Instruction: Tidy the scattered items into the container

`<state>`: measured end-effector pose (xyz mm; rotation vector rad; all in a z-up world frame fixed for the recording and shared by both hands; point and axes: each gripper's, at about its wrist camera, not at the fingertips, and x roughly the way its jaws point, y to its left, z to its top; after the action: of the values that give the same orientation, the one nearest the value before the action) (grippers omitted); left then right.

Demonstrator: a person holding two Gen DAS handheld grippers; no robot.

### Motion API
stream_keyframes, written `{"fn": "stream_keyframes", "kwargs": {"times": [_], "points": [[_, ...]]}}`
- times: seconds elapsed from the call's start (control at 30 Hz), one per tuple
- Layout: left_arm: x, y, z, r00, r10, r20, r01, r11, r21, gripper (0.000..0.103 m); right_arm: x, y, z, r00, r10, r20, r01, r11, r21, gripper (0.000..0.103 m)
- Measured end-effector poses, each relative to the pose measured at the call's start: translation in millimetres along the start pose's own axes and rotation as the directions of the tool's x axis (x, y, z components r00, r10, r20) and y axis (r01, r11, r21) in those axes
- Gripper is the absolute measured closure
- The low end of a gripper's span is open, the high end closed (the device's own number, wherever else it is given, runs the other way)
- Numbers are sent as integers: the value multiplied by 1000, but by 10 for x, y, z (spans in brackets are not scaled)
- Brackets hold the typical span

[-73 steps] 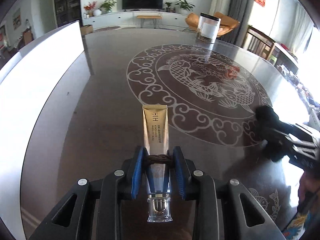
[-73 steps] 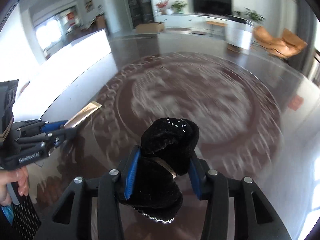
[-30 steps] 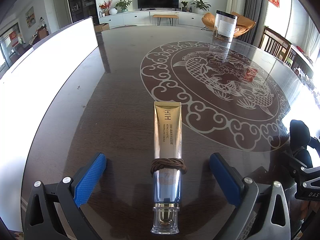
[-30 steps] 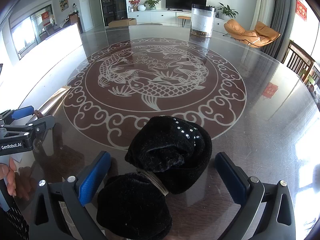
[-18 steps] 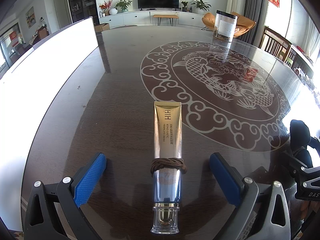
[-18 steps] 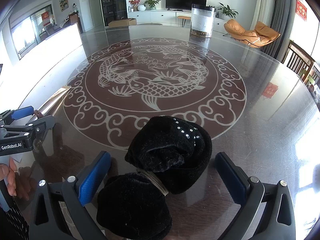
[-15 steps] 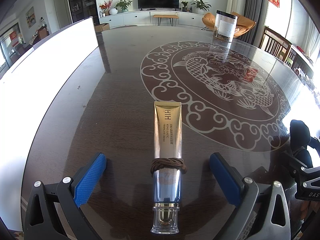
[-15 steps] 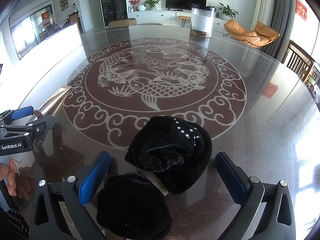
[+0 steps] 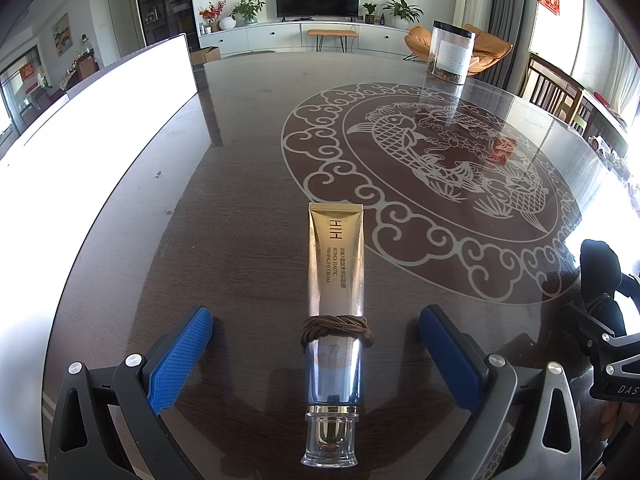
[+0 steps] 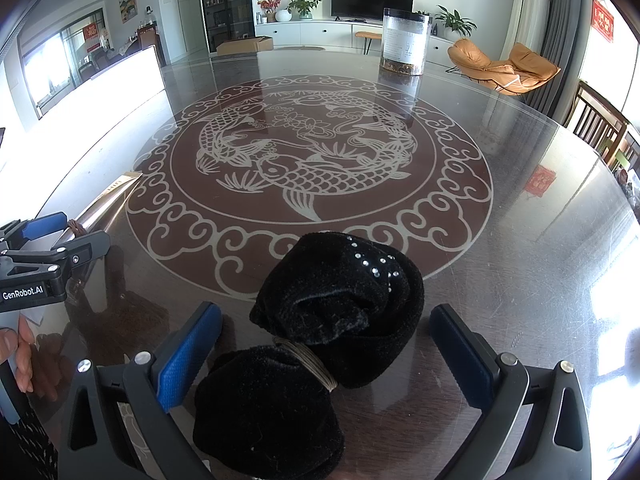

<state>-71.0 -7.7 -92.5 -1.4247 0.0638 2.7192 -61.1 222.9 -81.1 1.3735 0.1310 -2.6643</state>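
Note:
A gold and silver cream tube (image 9: 335,292) with a brown hair tie (image 9: 337,329) round it lies flat on the dark table, between the wide-open jaws of my left gripper (image 9: 316,350), untouched. A black velvet bow (image 10: 320,344) bound with a hair tie lies on the table between the wide-open jaws of my right gripper (image 10: 326,354). The bow also shows at the right edge of the left wrist view (image 9: 602,276). The tube's end shows at the left in the right wrist view (image 10: 116,190). A clear jar (image 9: 451,53) with a black lid stands at the far side; it also shows in the right wrist view (image 10: 405,42).
The table (image 9: 256,168) is dark and glossy with a round fish pattern (image 10: 304,156) in its middle. A bright white panel (image 9: 96,120) runs along the left edge. Chairs (image 10: 600,128) stand beyond the right edge.
Both grippers have opened since 2.4 s ago and let the tube and the bow down on the table. Nothing has moved in the last second.

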Motion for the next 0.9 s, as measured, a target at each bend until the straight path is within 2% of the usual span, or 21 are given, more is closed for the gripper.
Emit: {"fn": "stream_keyframes", "kwargs": {"times": [0.7,0.8,0.9], "points": [[-1,4,-3,1000,-16,-2,16,1000,3,0,5,-1,2,1000,0,0,0,1000,-1,0],[-19,-11,-18,1000,-28,-5,28,999,26,0,3,0,1,1000,0,0,0,1000,0,0],[-48,-7,-54,997,-73,-17,74,993,94,0,-16,4,-7,1000,9,-5,-9,1000,-4,0]]}}
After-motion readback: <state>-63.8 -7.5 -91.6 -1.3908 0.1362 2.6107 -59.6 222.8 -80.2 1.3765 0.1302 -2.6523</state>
